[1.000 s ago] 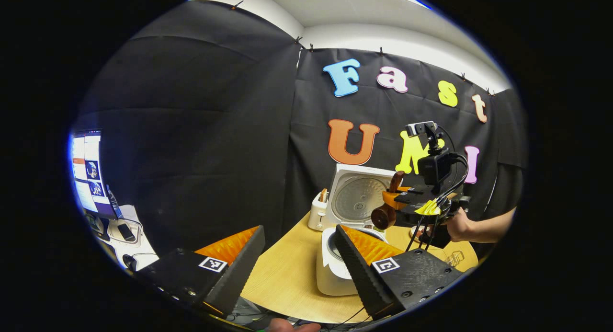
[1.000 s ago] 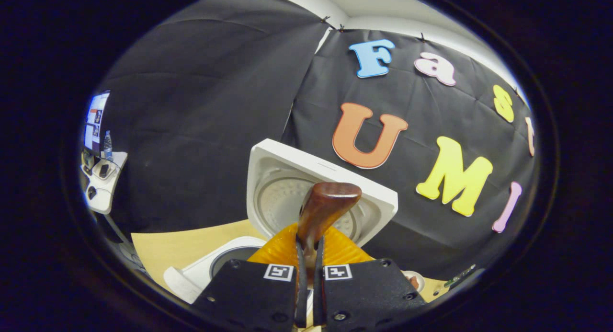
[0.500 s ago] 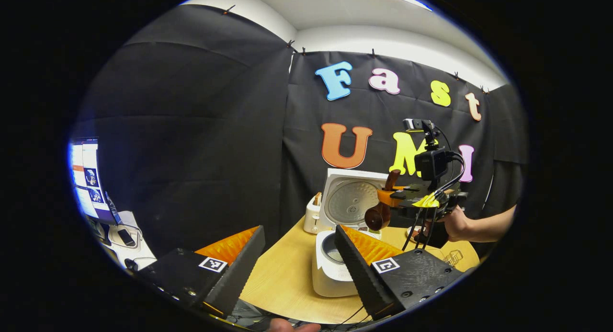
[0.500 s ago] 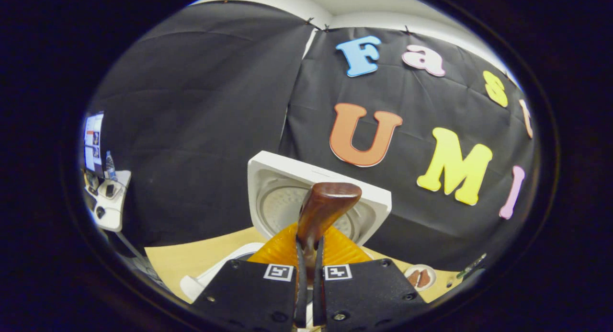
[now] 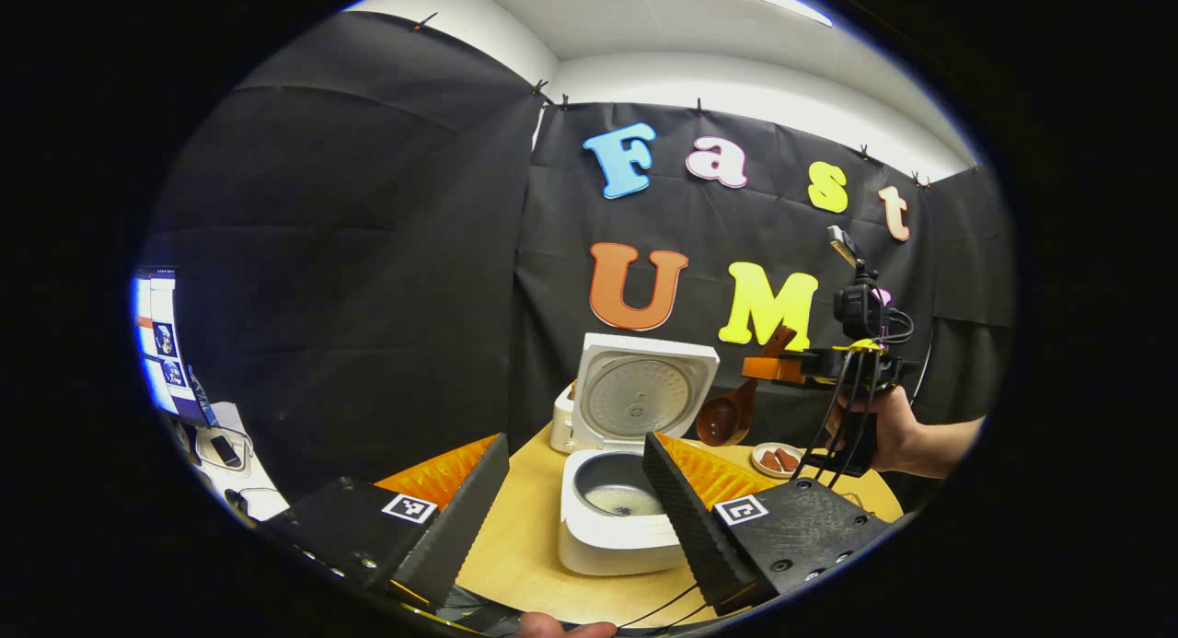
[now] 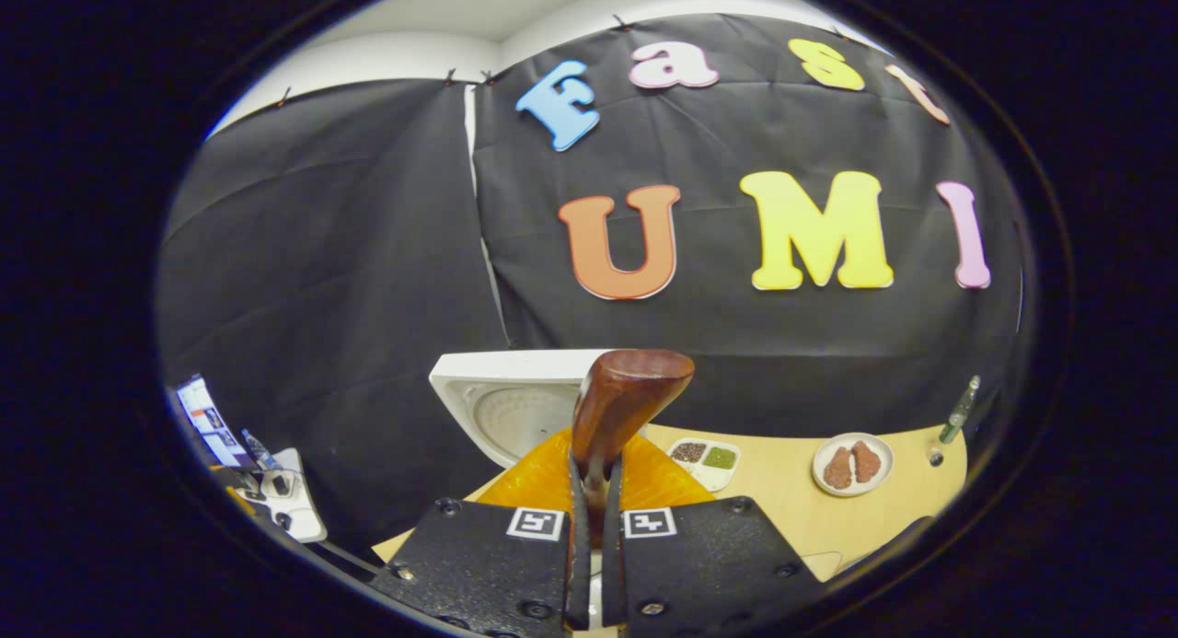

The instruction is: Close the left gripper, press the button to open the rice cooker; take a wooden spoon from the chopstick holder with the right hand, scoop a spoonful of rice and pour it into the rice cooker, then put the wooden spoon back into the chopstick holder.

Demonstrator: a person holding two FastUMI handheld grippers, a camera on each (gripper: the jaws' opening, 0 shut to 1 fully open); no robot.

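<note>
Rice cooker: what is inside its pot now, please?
In the left gripper view the rice cooker is open, lid up. The pot holds a small pale patch, probably rice, at the bottom. The left gripper's finger covers the pot's right side, so that part is unseen.

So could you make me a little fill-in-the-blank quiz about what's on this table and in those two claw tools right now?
1. The white rice cooker stands with its lid ____.
2. The right gripper is shut on the handle of the dark brown wooden ____.
3. The left gripper has its two fingers spread ____, holding nothing.
4. The small round white plate with brown pieces rests on the light wooden ____.

Missing words: open; spoon; apart; table
</note>
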